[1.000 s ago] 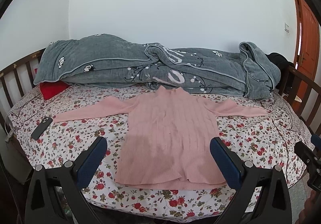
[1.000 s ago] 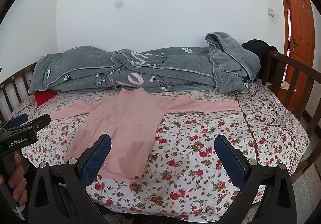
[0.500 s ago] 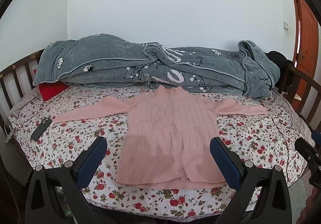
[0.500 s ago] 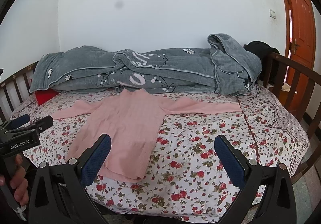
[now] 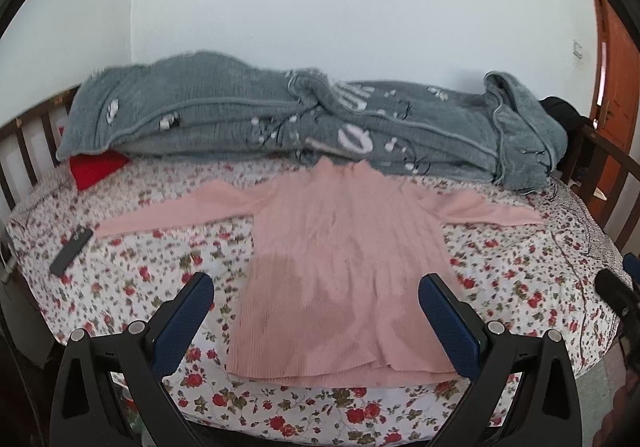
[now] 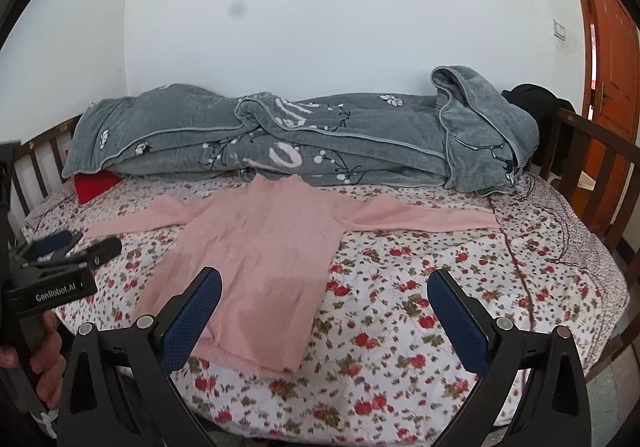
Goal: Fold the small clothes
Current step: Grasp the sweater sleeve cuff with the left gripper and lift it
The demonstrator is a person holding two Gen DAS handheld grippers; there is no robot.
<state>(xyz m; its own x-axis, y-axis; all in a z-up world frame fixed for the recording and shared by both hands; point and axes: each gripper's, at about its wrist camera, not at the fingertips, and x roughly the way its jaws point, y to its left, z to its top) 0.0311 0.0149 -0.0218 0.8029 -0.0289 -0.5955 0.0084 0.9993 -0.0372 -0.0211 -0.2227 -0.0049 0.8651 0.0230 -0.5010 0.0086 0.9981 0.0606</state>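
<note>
Lying flat and face-up on the bed, a pink ribbed sweater awaits its first fold. Its body is spread smooth, hem toward the near edge of the mattress and collar toward the heap of grey bedding along the far side. Both sleeves extend outward: one sleeve toward the dark phone-like object and the red item, the other sleeve toward the wooden rail and the orange door.

Left gripper: jaws spread wide, nothing between the blue pads, held above the near edge of the bed with the sweater's hem framed between them but not touched. Right gripper: likewise wide apart and empty, hovering over the floral sheet beside the sweater's hem corner; the left tool's body and the hand holding it appear at the edge of the right wrist view.

Progress, as judged from the garment's layout: preparation appears complete, since the sweater is flattened and centred. No crease, tucked sleeve or doubled layer is visible, so every fold remains, probably sleeves inward first, then the body halved. No other garment to be folded can be identified. The left wrist view is blurred.
</note>
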